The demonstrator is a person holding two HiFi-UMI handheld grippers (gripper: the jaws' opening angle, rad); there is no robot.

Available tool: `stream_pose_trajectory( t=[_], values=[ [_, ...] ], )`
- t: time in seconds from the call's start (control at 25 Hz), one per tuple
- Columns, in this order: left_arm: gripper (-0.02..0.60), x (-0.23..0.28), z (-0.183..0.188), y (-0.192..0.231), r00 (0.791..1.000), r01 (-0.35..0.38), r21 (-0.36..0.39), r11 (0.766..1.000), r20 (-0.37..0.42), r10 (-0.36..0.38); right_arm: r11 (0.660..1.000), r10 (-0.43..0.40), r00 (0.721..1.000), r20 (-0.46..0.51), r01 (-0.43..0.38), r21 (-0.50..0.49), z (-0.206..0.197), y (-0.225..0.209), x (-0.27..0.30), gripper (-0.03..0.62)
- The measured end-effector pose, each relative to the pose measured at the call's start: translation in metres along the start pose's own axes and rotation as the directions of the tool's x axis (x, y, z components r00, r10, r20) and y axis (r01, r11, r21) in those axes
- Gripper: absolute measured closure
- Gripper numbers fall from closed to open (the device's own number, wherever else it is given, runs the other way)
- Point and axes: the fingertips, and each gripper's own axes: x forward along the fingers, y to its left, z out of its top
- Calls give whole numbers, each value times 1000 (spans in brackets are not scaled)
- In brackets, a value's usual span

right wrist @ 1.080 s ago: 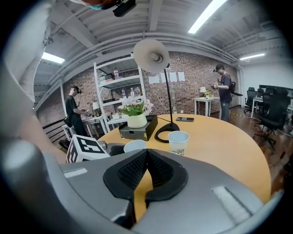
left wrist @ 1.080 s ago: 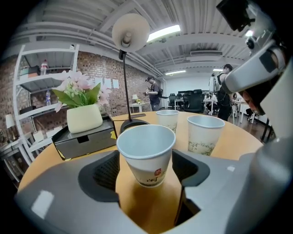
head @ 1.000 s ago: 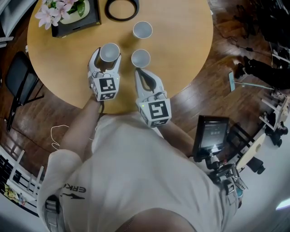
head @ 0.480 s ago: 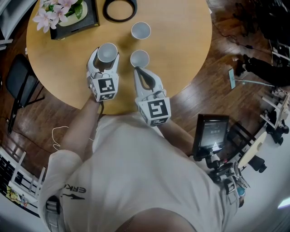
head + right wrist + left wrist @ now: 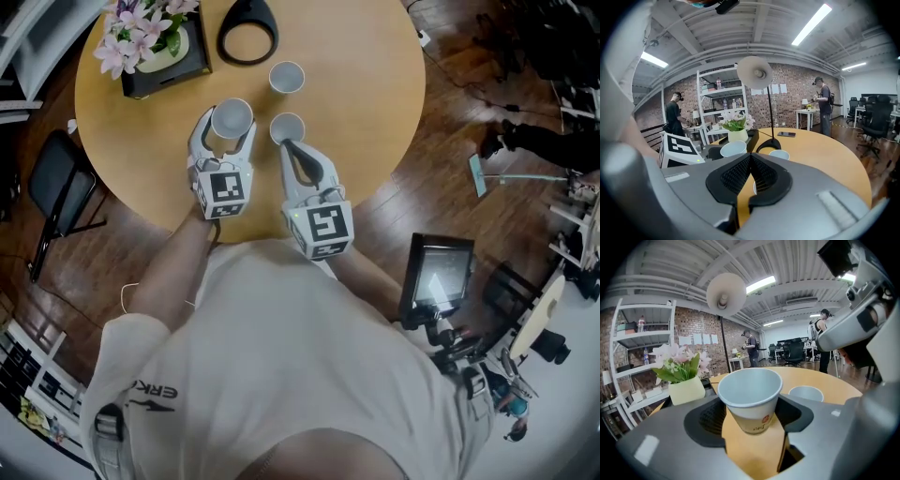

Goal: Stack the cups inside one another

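A white paper cup (image 5: 232,117) stands upright between the jaws of my left gripper (image 5: 228,128), which have just closed in and are shut on it. In the left gripper view this cup (image 5: 752,399) fills the gap of the left gripper (image 5: 752,423) and hangs just above the round wooden table (image 5: 375,94). A second cup (image 5: 286,127) stands right of it, and a third cup (image 5: 286,77) sits farther back. My right gripper (image 5: 287,146) is shut and empty, with its tip just in front of the second cup. In the right gripper view, the right gripper (image 5: 750,176) hides most of that cup.
A pot of pink flowers (image 5: 150,42) on a black tray and a black ring-shaped lamp base (image 5: 248,28) stand at the table's far side. A dark chair (image 5: 56,187) is left of the table. A screen on a stand (image 5: 436,277) is on the floor to the right.
The left gripper has risen with the cup in it, so the cup looks larger in the head view. The right gripper has risen slightly. The other two cups have stayed put.
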Motion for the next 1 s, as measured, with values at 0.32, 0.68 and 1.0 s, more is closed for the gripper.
stream_pose_trajectory(
  t=[0.32,0.68,1.0],
  values=[
    [256,-18,50,-16,994,50,60,997,90,-55,998,-70,991,110,69,7,30,-10,-26,580],
    [256,-33,87,-48,976,124,141,982,163,-147,989,-148,971,185,143,38,39,-22,-57,580],
    [256,-35,107,-83,958,189,195,962,180,-225,976,-214,954,210,203,73,40,-40,-84,580]
  ],
)
